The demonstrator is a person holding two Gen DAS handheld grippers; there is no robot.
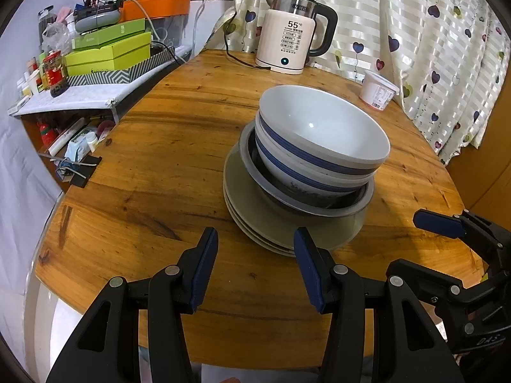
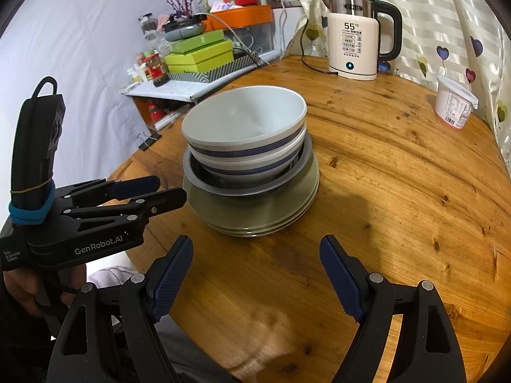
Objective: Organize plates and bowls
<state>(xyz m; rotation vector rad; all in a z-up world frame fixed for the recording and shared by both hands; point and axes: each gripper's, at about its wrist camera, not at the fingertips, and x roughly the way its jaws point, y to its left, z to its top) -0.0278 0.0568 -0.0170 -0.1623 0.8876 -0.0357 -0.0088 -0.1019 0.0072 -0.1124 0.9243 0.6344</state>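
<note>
Wooden table (image 1: 159,172), stacked bowls (image 1: 322,134) on plates (image 1: 249,204); both tongs spread, empty; only right view shows hand (image 2: 22,284).

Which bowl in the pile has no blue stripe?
The grey metal bowl under the two white bowls. Both white ones have a blue band outside; it is plain grey, sitting on the plates.

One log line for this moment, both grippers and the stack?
left gripper: open, empty | right gripper: open, empty | white blue-banded bowls in grey metal bowl, on grey plates, untouched
</note>
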